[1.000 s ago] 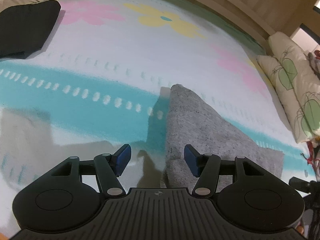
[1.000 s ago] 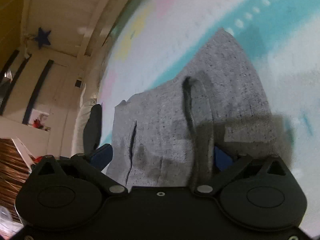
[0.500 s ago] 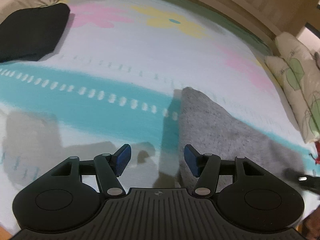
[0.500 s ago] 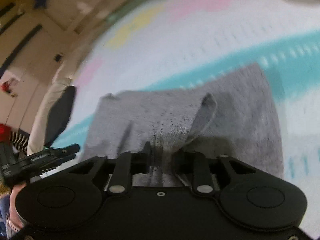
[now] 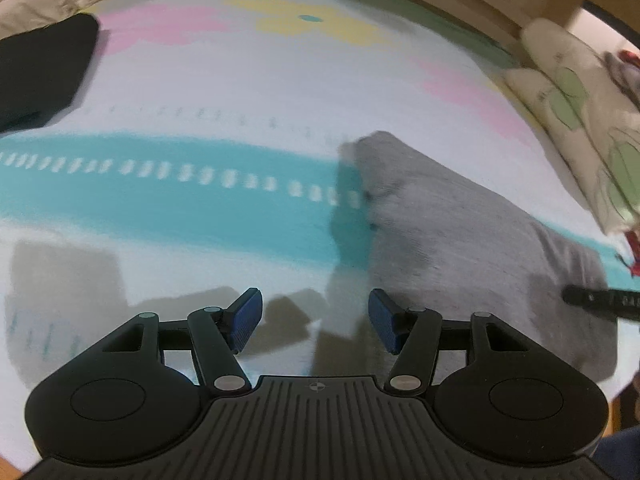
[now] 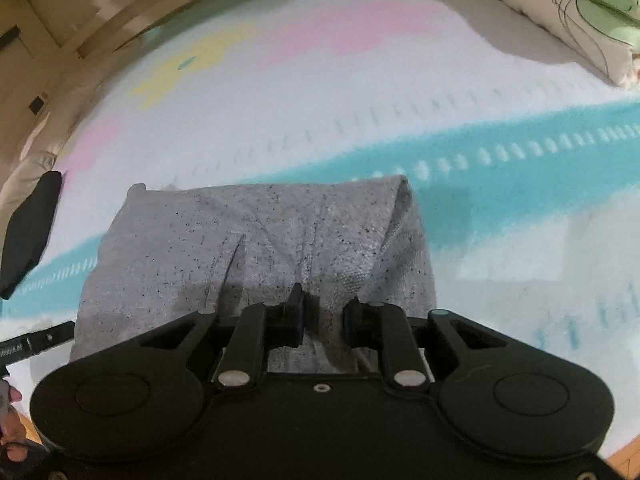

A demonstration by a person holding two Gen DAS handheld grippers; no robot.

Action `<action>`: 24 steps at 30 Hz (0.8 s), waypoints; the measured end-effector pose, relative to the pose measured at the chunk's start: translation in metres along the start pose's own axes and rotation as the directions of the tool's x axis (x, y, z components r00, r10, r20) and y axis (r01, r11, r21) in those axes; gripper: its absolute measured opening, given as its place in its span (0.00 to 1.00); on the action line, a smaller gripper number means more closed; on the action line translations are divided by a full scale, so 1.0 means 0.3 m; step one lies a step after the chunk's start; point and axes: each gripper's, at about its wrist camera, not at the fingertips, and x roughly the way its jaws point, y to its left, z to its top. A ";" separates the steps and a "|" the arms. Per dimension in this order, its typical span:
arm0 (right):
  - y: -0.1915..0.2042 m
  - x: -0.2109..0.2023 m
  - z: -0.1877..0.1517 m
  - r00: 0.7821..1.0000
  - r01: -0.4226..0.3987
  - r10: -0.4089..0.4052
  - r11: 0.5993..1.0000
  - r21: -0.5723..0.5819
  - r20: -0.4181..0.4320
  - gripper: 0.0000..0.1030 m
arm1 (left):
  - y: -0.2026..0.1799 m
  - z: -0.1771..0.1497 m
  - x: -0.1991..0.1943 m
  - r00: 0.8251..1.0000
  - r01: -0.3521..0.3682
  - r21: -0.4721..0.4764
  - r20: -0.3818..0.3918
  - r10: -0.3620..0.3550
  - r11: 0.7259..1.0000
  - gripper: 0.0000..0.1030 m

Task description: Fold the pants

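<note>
Since a second ago, right gripper [image 6: 324, 316] has gone from spread wide over the cloth to clenched on a pinch of it; its jaws have just been closing, with grey fabric bunched between them, and the fold now rises toward the camera. Left gripper's view has slid so the pants sit further right.

Count: one pair of grey pants [image 6: 256, 248], folded into a rough block, lying on the bed [image 6: 320, 92] across the teal stripe, centre of the right wrist view; in the left wrist view they fill the right half [image 5: 460, 224]. One black folded garment [image 5: 40, 72], upper left. Two leaf-print pillows [image 5: 580, 92], upper right.

Pose: both grippers pitch steeply down at the bed. Left gripper [image 5: 316, 320] released, blue pads [image 5: 248, 316] well apart, nothing between them, hovering just beside the pants' left edge over bare sheet.

Surroundings: wooden bed frame [image 6: 120, 12] along the top. Other gripper's black tip pokes in at lower left of the right view. Left view is motion-blurred.
</note>
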 end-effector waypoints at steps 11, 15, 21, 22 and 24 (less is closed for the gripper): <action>-0.021 -0.022 0.005 0.995 0.097 -0.097 0.995 0.001 -0.007 0.74 | -0.028 -0.056 -0.040 0.997 -0.044 0.187 -0.048 0.054 0.981 0.56; -0.016 -0.082 0.004 0.988 0.138 -0.138 0.990 0.003 0.069 0.86 | -0.001 -0.008 -0.111 0.993 -0.052 0.090 0.111 0.041 0.995 0.56; 0.082 -0.103 0.014 0.978 0.123 -0.108 0.990 -0.074 0.181 0.99 | -0.037 0.049 -0.041 0.996 -0.016 0.039 0.085 0.012 0.999 0.56; 0.106 -0.104 0.010 0.979 0.109 -0.087 0.988 -0.111 0.184 0.99 | -0.035 0.067 -0.023 0.998 0.000 0.014 0.067 -0.001 1.000 0.56; 0.152 -0.094 0.000 0.980 0.082 -0.049 0.982 -0.171 0.192 0.99 | -0.041 0.101 0.006 0.999 0.035 -0.017 0.042 -0.034 0.999 0.56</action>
